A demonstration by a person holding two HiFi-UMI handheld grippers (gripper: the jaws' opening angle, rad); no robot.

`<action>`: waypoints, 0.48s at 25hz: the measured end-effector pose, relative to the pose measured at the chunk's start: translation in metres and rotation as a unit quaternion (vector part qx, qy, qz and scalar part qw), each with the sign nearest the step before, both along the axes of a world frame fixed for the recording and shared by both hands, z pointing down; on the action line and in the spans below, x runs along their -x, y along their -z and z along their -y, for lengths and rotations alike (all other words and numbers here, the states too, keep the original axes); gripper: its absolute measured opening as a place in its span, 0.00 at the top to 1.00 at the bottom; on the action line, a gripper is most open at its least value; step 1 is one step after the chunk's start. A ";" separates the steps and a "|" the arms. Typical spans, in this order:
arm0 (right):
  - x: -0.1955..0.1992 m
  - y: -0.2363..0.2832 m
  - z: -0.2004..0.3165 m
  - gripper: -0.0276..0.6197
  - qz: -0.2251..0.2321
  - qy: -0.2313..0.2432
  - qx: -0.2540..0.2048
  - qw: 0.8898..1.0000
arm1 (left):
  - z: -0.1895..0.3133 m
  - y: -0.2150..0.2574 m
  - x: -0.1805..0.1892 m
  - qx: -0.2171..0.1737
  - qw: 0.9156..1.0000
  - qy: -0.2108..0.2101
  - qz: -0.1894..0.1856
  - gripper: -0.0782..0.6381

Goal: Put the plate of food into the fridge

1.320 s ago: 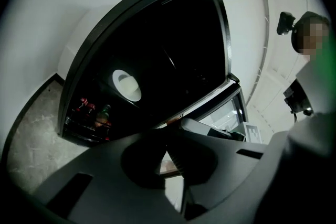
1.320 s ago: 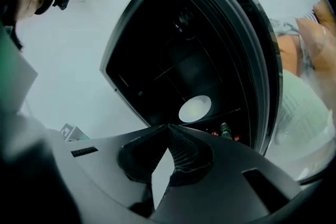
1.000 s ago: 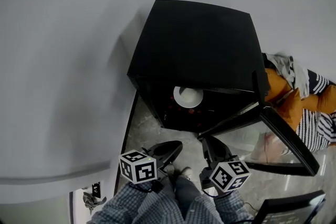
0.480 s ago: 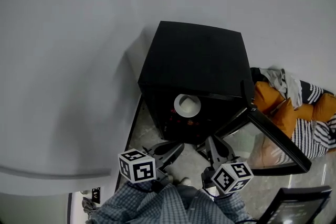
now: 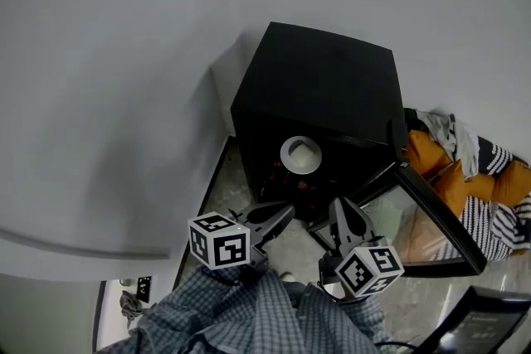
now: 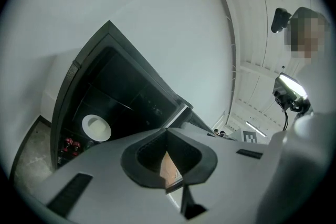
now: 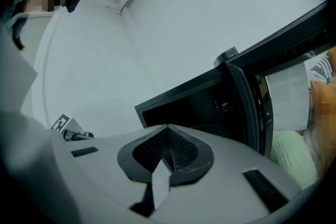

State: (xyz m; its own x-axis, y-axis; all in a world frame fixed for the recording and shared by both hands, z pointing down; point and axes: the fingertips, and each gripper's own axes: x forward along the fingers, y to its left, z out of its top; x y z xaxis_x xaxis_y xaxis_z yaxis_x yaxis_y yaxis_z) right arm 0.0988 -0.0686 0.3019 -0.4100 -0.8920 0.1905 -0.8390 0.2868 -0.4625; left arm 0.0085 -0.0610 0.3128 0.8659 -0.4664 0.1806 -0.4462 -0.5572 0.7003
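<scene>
Left tongs (image 5: 284, 214), right tongs (image 5: 342, 205) both closed, empty; round white plate (image 5: 300, 154) inside open black fridge (image 5: 323, 79).

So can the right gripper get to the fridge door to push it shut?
Probably yes. The fridge door stands wide open close by the right gripper, nothing visible lies between them, and its fingers are shut and empty.
</scene>
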 end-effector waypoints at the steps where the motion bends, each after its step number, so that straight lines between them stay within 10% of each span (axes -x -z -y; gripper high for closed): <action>1: 0.000 0.002 0.001 0.95 -0.001 0.001 -0.002 1.000 | 0.000 0.001 0.000 0.001 1.000 0.000 -0.006 0.88; 12: 0.003 0.002 -0.004 0.95 0.000 0.003 0.001 1.000 | 0.002 -0.007 0.004 0.019 1.000 0.012 -0.019 0.88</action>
State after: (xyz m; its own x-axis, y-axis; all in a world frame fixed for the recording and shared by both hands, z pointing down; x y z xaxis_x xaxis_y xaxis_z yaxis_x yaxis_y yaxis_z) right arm 0.0961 -0.0645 0.3000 -0.4160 -0.8887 0.1930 -0.8373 0.2914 -0.4626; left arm 0.0041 -0.0635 0.3195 0.8612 -0.4806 0.1655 -0.4319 -0.5201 0.7369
